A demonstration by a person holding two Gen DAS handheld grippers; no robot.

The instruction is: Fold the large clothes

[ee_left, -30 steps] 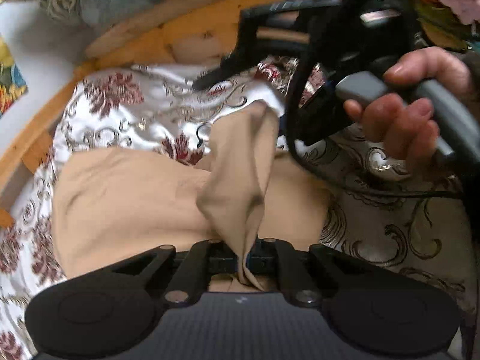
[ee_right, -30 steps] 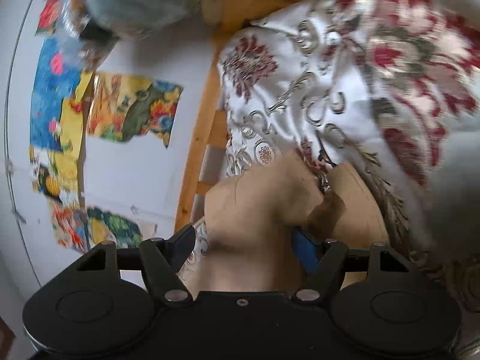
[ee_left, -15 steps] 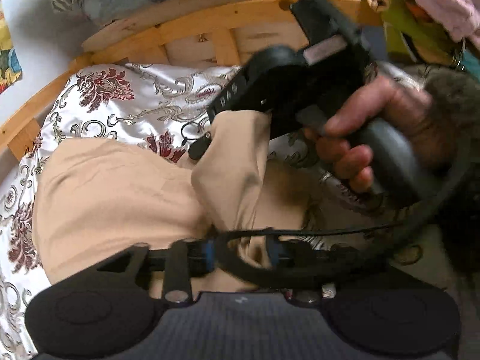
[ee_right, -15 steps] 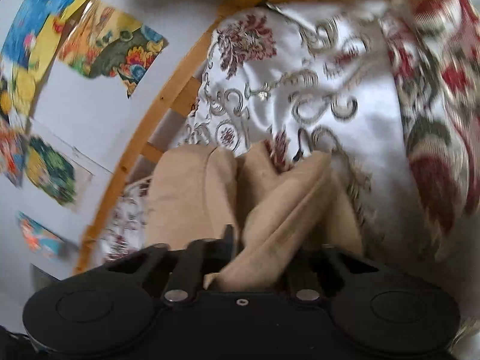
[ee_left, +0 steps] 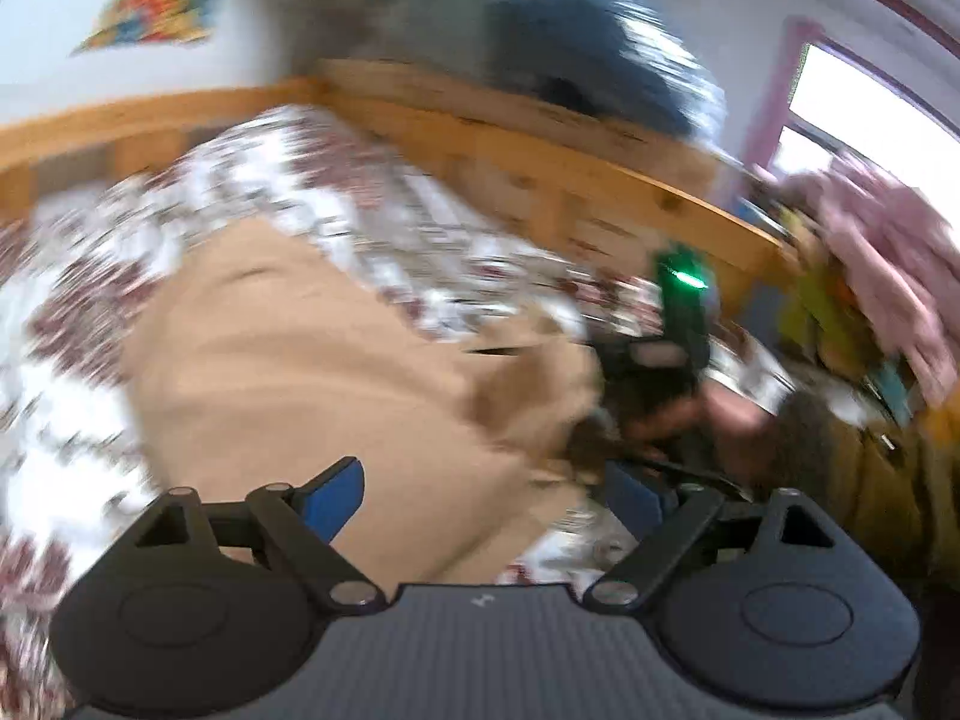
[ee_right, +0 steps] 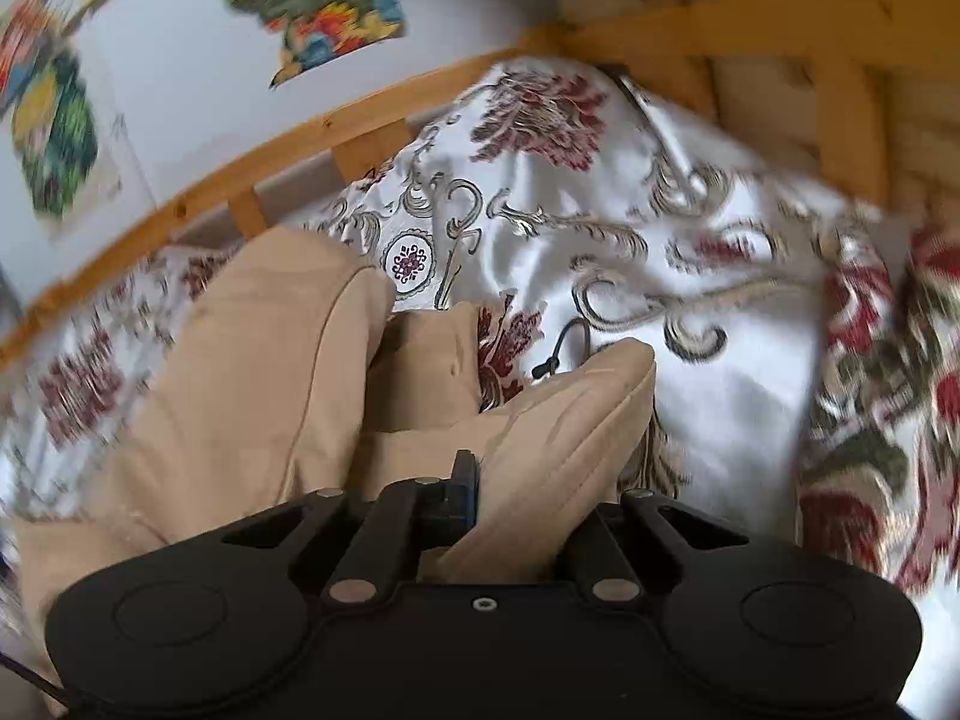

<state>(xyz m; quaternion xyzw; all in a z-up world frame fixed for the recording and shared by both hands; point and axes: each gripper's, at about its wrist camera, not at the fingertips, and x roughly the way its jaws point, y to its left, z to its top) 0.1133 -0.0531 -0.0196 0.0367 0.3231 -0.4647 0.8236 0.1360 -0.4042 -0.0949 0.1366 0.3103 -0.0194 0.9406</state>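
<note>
A tan garment [ee_left: 312, 360] lies spread on the floral bedspread [ee_left: 288, 180]. My left gripper [ee_left: 486, 498] hovers over its near edge with the jaws opening wide. The cloth lies below the blue pads [ee_left: 333, 498] and neither pad presses on it. This view is badly blurred. My right gripper [ee_right: 516, 492] pinches a raised fold of the tan garment [ee_right: 564, 420], and its jaws are easing open slightly with the cloth still between them. In the left wrist view the right gripper [ee_left: 660, 360] shows a green light, held by a hand [ee_left: 726, 408] at the garment's right edge.
A wooden bed frame [ee_left: 540, 150] [ee_right: 780, 18] rims the bed. Colourful posters [ee_right: 312, 6] hang on the white wall. A heap of pink and yellow clothes [ee_left: 870, 276] sits at the right, with a window behind it. A thin black cord [ee_right: 564, 348] lies on the bedspread.
My left gripper let go of the tan fold, opened wide and swung away across the bed. My right gripper rolled, closed on that fold and now holds it alone.
</note>
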